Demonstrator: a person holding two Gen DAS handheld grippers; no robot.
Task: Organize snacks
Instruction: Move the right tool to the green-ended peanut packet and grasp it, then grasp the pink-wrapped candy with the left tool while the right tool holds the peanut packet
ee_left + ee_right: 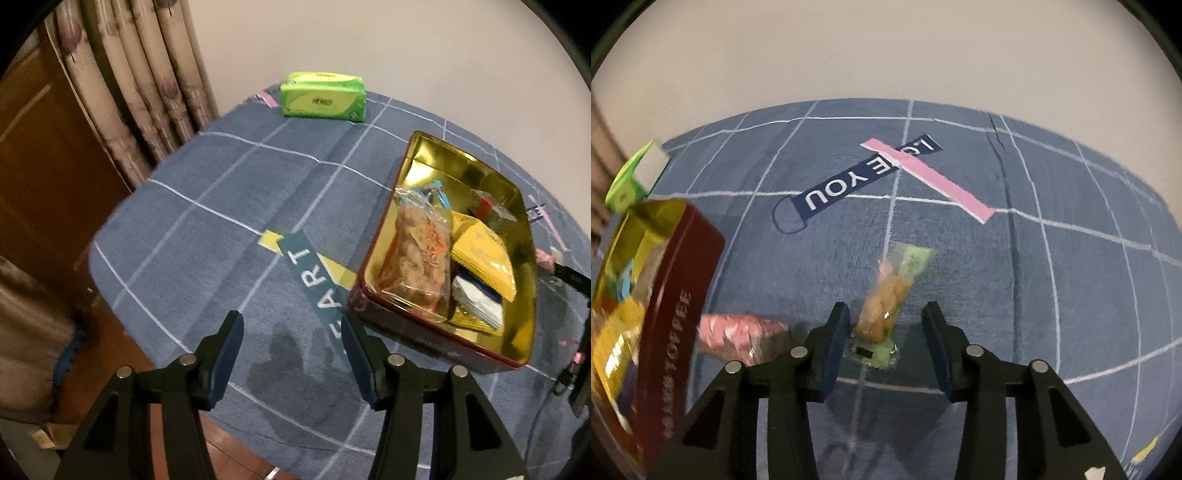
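I've got the right hand-held gripper (886, 328) straddling the green-wrapped cookie packet (886, 302), jaws apart, not gripping, to move it into the toffee tin (679, 302); left hand-held gripper (291, 343) part-open, empty.

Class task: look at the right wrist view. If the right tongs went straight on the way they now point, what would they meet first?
Most likely the green-wrapped snack packet lying on the blue cloth, which already sits between the open right tongs. Depth is unclear, so whether they touch it yet is uncertain.
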